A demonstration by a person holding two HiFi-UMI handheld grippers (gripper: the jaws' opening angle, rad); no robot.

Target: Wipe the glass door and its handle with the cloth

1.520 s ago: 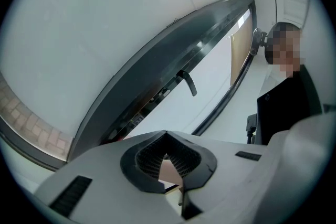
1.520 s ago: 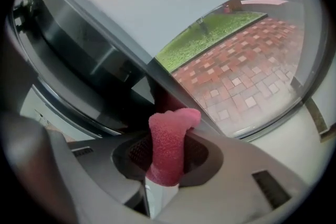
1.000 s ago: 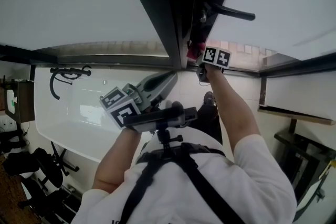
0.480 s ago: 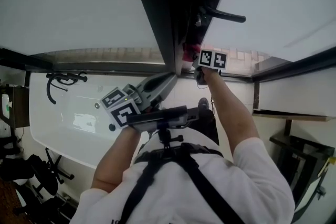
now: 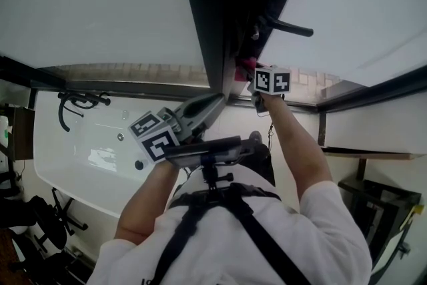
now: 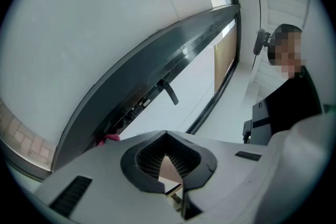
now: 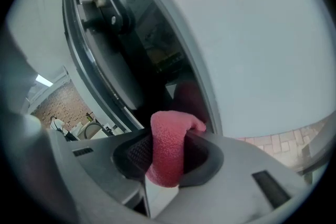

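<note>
The glass door has a dark frame (image 5: 213,23) running up the middle, with pale panes on both sides. Its black lever handle (image 5: 288,27) juts right from the frame and also shows as the handle (image 6: 169,92). My right gripper (image 5: 248,69) is raised just below the handle. It is shut on a pink cloth (image 5: 243,64) pressed against the frame's edge. That cloth (image 7: 168,147) bulges out between the jaws of the right gripper (image 7: 168,136). My left gripper (image 5: 219,101) hangs lower and to the left, shut with nothing in it, away from the door.
A black chest-mounted camera rig (image 5: 208,151) sits between my arms. A black hooked fitting (image 5: 80,102) hangs at the left, and dark furniture (image 5: 373,197) stands at the lower right. A person (image 6: 289,92) is seen at the right in the left gripper view.
The head view has drifted slightly. The right gripper keeps the cloth at the frame edge below the handle, with barely any shift. The left gripper has hardly moved.
</note>
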